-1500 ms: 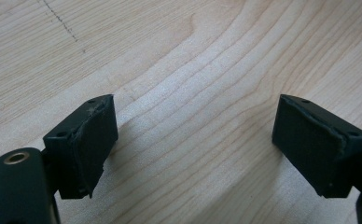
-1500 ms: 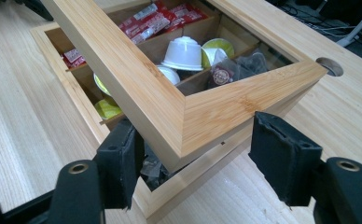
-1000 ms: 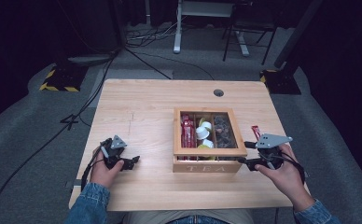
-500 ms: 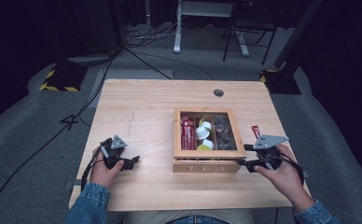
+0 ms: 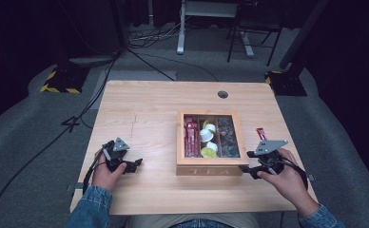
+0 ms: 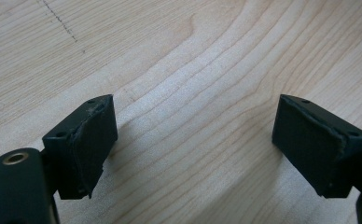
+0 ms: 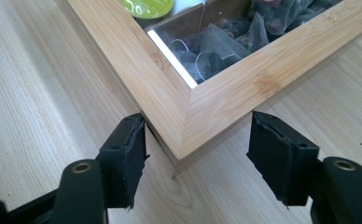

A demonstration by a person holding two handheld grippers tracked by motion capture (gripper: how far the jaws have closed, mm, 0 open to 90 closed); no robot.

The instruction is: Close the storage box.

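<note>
Right gripper (image 7: 195, 154) spread round tea box (image 7: 216, 100) corner, not pinching; left gripper (image 6: 193, 140) spread over bare counter (image 6: 184, 70)

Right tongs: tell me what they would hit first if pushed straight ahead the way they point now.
The right tongs would probably meet the near corner of the wooden tea box first. That corner already sits between the open jaws, apparently without touching either.

Wooden tea box (image 5: 209, 168) flat on table; glass-windowed lid closed
</note>
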